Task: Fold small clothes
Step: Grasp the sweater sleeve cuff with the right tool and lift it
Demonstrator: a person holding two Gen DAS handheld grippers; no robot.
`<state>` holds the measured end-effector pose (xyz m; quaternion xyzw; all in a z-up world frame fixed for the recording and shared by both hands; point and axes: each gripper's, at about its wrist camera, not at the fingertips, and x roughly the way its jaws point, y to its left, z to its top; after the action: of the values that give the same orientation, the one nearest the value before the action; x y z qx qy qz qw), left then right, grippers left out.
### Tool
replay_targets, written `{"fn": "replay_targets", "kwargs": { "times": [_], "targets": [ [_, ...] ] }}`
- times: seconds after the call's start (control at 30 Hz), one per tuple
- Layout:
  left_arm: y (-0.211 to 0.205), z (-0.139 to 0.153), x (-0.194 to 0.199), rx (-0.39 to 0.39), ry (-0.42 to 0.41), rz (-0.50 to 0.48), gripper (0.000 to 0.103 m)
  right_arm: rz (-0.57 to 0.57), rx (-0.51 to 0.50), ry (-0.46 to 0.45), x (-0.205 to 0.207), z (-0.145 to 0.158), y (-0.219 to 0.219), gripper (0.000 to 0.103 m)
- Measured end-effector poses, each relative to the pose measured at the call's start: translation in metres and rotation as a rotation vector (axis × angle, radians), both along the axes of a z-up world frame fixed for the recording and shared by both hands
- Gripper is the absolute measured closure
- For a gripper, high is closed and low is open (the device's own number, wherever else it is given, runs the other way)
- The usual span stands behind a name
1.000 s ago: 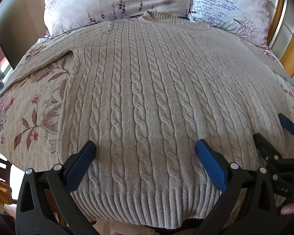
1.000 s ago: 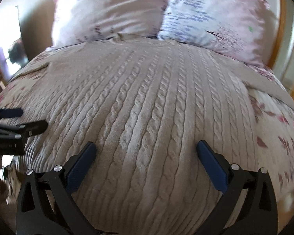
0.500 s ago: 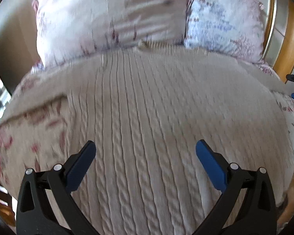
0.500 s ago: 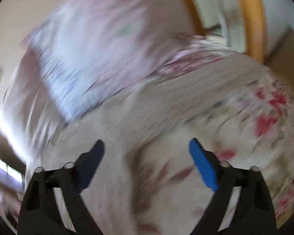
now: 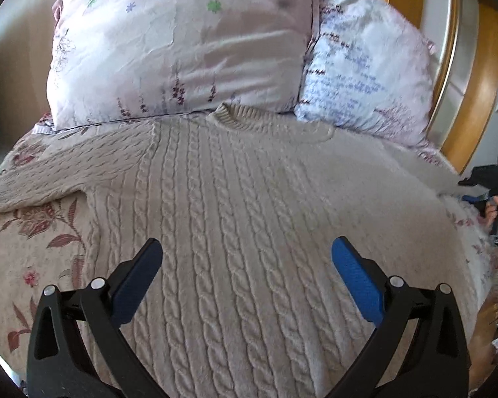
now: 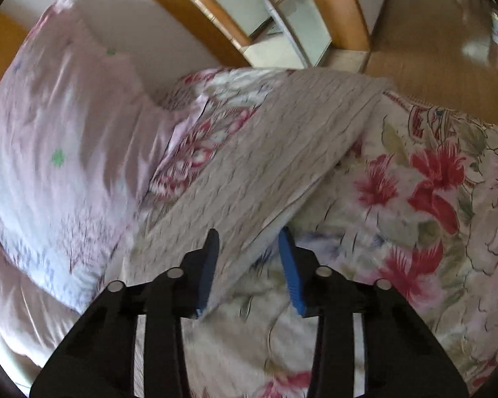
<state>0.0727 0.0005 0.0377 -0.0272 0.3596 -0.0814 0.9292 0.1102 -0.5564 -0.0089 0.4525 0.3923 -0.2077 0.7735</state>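
Note:
A beige cable-knit sweater (image 5: 235, 205) lies flat on the bed, collar toward the pillows, left sleeve spread out. My left gripper (image 5: 245, 265) hangs wide open over its body, empty. In the right wrist view the sweater's right sleeve (image 6: 282, 152) stretches across the floral bedspread. My right gripper (image 6: 249, 258) has its jaws partly closed around the sleeve's near part; the cloth sits between the blue pads. The right gripper also shows at the far right of the left wrist view (image 5: 481, 195).
Two floral pillows (image 5: 182, 46) (image 5: 365, 66) lean at the bed's head against a wooden headboard (image 5: 481, 83). The floral bedspread (image 6: 415, 199) covers the bed. A wooden floor (image 6: 431, 33) lies beyond the bed's right edge.
My right gripper swung from the sweater's hem to the right sleeve and narrowed its jaws around it. My left gripper moved forward over the sweater's body, still open.

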Motion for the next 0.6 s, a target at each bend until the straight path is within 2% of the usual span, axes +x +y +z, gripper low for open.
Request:
{"fn": "replay_targets", "kwargs": {
  "times": [0.13,0.23,0.4,0.5,0.6],
  "targets": [
    [0.009,0.001,0.0,-0.071,-0.004,-0.011,0.002,-0.02,-0.056,-0.011,0.002,-0.005,-0.006,0.09],
    [0.017,0.0,0.001,-0.116,-0.007,-0.002,0.002,0.008,-0.115,-0.022,0.007,-0.001,0.0,0.093],
    [0.027,0.0,0.002,-0.15,-0.008,0.022,0.002,0.084,-0.285,-0.12,0.016,0.041,0.025,0.094],
    [0.034,0.0,0.0,-0.197,-0.027,0.032,0.002,0.214,-0.38,-0.223,0.025,0.08,0.066,0.094],
    [0.038,0.001,0.0,-0.229,-0.029,0.041,0.002,0.348,-0.408,-0.306,0.031,0.104,0.112,0.094]
  ]
}}
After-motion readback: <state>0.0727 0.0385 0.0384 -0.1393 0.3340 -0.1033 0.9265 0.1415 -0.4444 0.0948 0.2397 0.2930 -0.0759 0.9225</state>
